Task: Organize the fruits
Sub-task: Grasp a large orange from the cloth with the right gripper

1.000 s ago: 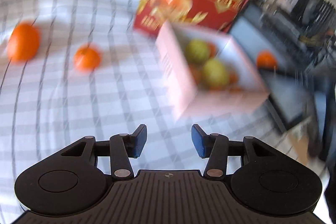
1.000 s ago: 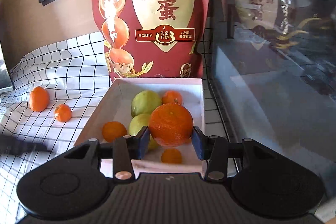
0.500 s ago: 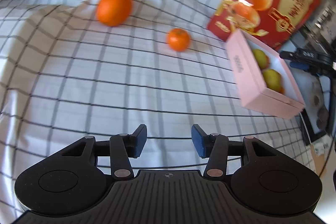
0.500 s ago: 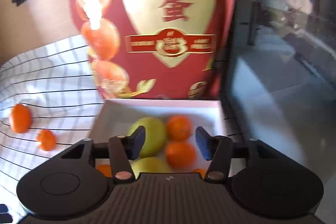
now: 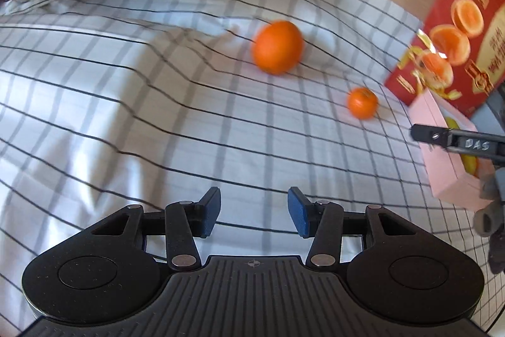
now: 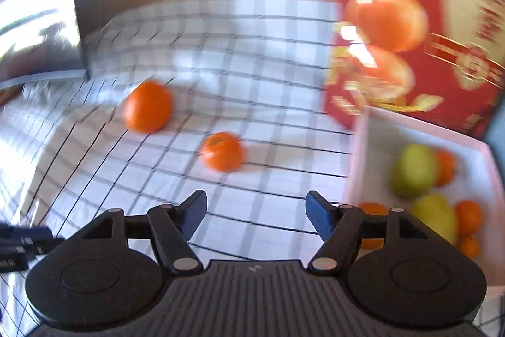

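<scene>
1. Orange fruit no longer sat between the fingers of the right gripper (image 6: 255, 215): a second earlier it had carried a large mandarin above the pink box (image 6: 358, 160), and now its jaws were empty and opening, with only checked cloth (image 6: 252, 59) showing between them.

2. That mandarin had, by my reading, been let go into the box, which held two green fruits (image 6: 413, 169) and several small orange ones at the right edge of the right wrist frame; which orange one it was I could not tell through the blur.

3. Both views had swung away from the box and the red bag (image 6: 419, 21) toward the open cloth.

4. Two fruits lay loose there: a large orange (image 5: 277, 48) in the upper middle of the left wrist frame, and a small mandarin (image 5: 362, 102) to its lower right, nearer the box, the two apart from each other.

5. The left gripper (image 5: 254, 212) stood at a narrow gap with nothing in it, well short of either fruit.

6. The right gripper's finger reached in at the right edge of the left view, over the box.

7. For the task this meant one more fruit boxed and two left; I judged the small mandarin to be the right gripper's likely next pick, since it lay just above those widening jaws
</scene>
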A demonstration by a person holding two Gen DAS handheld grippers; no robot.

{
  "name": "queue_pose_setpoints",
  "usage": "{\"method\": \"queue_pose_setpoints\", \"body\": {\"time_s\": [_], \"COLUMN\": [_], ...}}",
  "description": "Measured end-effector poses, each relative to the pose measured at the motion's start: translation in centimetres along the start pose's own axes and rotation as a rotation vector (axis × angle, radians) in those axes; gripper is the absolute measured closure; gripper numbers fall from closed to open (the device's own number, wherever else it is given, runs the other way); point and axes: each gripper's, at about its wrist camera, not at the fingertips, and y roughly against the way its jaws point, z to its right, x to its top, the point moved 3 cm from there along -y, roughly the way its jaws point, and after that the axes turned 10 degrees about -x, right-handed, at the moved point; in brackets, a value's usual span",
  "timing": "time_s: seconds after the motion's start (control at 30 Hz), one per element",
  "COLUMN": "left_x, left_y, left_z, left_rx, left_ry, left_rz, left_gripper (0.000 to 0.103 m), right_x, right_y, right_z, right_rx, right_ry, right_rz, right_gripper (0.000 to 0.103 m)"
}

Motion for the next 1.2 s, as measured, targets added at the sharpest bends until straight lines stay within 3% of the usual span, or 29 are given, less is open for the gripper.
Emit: {"method": "queue_pose_setpoints", "body": {"time_s": [0.13,0.3,0.5,0.73,0.97,1.2], "left_x": [0.6,1.1,0.9,0.2,0.7,1.1], "left_y": [1.5,2.6,3.5,3.9,3.2,0.5], "left_z": [-3.0,-5.8,-7.6,-9.6,-9.4,-6.0], "left_rx": [0.009,-0.004,-0.023,-0.006,-0.024,-0.112], "left_ry": [0.012,0.04,0.07,0.121,0.117,0.058], "left_rz": [0.028,0.044,0.052,0.045,0.036,-0.011], "left_gripper": [0.051,0.051,0.051,0.051,0.051,0.051], "right_x": [1.3,5.9,10.4,11.0,10.4,4.0], "right_y": [-1.1,-4.1,-10.6,-15.8,-13.5,-6.8], "right_z": [-5.3,-11.1,-15.4,-15.5,-15.1,-11.7], "right_rx": [0.067,0.17,0.06,0.081,0.158,0.277], "right_ry": [0.069,0.074,0.045,-0.141,-0.06,0.016], "right_rz": [-0.006,-0.017,-0.033,-0.197,-0.249,-0.302], "right_gripper": [0.033,0.032,0.032,0.031,0.033,0.033]}}
